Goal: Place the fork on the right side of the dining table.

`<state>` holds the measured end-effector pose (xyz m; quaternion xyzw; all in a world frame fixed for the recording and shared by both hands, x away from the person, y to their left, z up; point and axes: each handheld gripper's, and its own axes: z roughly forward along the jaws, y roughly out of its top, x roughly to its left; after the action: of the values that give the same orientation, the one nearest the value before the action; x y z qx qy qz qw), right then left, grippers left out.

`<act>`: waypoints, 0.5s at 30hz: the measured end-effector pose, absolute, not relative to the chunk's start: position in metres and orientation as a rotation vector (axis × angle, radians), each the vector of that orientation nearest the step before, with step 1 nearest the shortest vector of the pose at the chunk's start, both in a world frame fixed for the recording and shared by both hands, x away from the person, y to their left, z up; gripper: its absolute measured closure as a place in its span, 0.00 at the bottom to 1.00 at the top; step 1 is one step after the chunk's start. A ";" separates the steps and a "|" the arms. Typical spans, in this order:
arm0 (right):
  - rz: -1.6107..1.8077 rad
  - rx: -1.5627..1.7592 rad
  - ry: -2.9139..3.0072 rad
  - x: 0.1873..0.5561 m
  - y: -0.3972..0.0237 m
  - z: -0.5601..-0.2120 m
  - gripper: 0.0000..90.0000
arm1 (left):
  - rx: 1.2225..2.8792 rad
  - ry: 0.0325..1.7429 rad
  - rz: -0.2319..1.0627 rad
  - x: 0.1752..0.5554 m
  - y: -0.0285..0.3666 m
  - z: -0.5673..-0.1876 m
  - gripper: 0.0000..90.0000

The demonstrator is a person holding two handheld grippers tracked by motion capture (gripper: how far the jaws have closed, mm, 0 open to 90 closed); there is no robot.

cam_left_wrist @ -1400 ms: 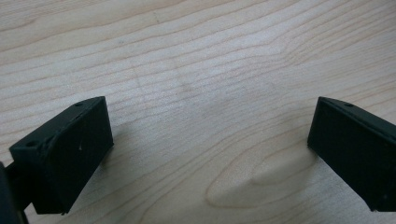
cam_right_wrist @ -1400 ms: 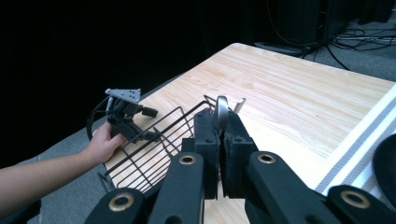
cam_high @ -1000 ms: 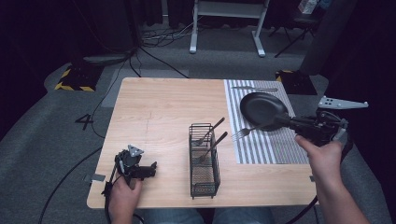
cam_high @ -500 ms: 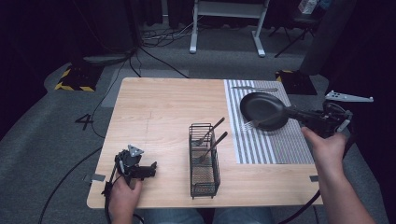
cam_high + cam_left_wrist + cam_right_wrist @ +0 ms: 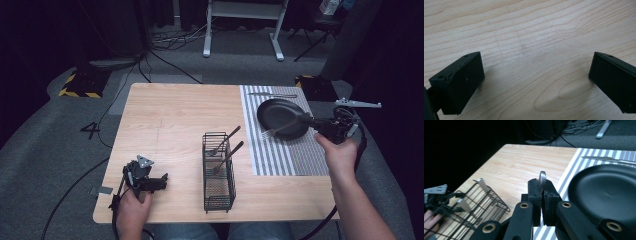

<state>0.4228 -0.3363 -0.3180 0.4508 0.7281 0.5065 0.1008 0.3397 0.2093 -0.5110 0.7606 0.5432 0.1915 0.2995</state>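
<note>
Grey carpet and trailing cables surround a light wooden table, whose right part is covered by a striped placemat. A black wire basket stands near the table's middle, holding two utensils that lean up and to the right; the nearer one looks like a fork, though its head is hard to make out through the wire. On the placemat lies a black plate, and beyond it, at the mat's far edge, a knife.

At the near left corner, the left gripper rests low on the table, its jaws spread wide over bare wood with nothing between them. At the right edge, the right gripper has its jaws pressed together on the metal handle of a fork, whose tines point left over the near rim of the plate. In the right gripper view, the handle's rounded end stands up between the pinching jaws.
</note>
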 end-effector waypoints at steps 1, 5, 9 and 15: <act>1.496 1.332 2.151 0.423 -0.336 -0.318 0.97 | 2.019 1.442 0.509 0.340 0.209 -0.511 0.00; 1.463 1.371 2.142 0.429 -0.339 -0.327 0.97 | 2.020 1.442 0.509 0.340 0.209 -0.511 0.00; 1.420 1.410 2.142 0.433 -0.341 -0.340 0.97 | 2.019 1.442 0.509 0.340 0.209 -0.511 0.00; 1.383 1.440 2.150 0.438 -0.339 -0.353 0.97 | 2.019 1.442 0.509 0.340 0.209 -0.511 0.00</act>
<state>0.4377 -0.3390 -0.3526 0.4882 0.7287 0.4688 0.1036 0.3397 0.2092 -0.5110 0.7606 0.5433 0.1915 0.2996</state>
